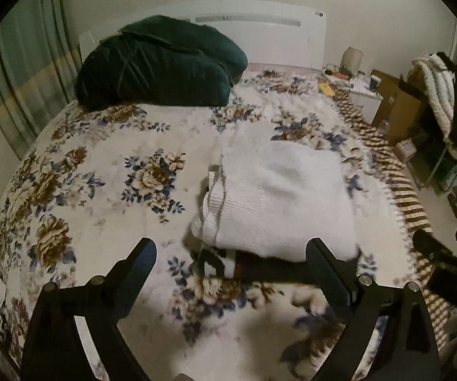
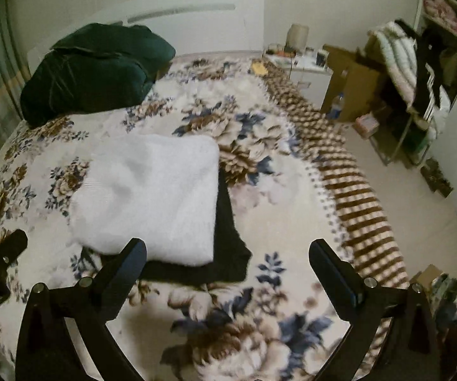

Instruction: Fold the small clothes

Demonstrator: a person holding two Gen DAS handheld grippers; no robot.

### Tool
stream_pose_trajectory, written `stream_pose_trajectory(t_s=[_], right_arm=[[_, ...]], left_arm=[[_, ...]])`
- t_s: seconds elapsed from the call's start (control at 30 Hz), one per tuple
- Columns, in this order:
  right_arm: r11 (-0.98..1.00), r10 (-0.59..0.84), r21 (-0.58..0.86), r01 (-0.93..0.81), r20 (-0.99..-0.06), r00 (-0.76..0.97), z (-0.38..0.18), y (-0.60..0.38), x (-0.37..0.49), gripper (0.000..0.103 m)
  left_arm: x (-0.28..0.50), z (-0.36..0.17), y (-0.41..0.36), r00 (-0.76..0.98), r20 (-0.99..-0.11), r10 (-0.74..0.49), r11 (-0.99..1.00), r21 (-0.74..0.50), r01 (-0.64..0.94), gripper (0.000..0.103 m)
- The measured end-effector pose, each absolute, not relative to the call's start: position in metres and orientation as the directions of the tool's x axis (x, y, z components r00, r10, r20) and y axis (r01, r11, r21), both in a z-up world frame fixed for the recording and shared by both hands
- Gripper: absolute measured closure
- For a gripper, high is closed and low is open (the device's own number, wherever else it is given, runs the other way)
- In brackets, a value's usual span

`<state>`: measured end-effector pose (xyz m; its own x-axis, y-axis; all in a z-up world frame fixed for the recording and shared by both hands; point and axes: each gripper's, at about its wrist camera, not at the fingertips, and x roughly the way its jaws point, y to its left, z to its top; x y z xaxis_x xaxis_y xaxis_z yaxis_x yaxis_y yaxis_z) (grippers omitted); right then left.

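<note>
White knit garment (image 1: 285, 197), folded into a square, lies atop a dark folded garment (image 2: 228, 254) toward the bed's (image 2: 292, 285) right edge. The left gripper (image 1: 231, 254) and right gripper (image 2: 228, 254) hover wide open, holding nothing. This fold looks finished; next likely calls for fetching another piece.

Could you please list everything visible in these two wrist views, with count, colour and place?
folded knitted white garment: one, white, mid-bed, lying on the dark one
flat black garment: one, black, beneath the white one
floral fleece blanket: one, cream with brown and blue flowers, covering the bed
bulky dark green bedding bundle: one, dark green, by the headboard
white headboard: one, white, against the far wall
brown cardboard box: one, brown, on the floor beside the bed
left gripper: one, black, open, empty
right gripper: one, black, open, empty
</note>
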<state>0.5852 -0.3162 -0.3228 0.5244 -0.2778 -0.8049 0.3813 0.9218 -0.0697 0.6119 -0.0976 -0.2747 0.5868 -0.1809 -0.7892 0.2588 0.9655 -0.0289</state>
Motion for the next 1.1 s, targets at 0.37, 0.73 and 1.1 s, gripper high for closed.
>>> stream_pose_trajectory(t_s=[0.37,0.73,1.1], right_arm=[[0.930,-0.315,-0.096,0.355,-0.706,0.634,-0.168,-0.271,0.434,0.000],[0.947,-0.286,-0.065,0.316,-0.623,0.728,-0.024,-0.229,0.288,0.000],[0.963,-0.235,-0.040,0.265,-0.605,0.761,0.043,-0.200,0.222,0.000]], left_arm=[[0.487,-0.151,-0.082,0.642,-0.737,-0.210,0.962,-0.038,0.271,0.007],[0.383,-0.069,-0.052,0.692,-0.699,-0.182,0.969,-0.008,0.247,0.007],[0.338,-0.025,-0.030,0.742,-0.652,-0.156,0.981,-0.015,0.193,0.007]])
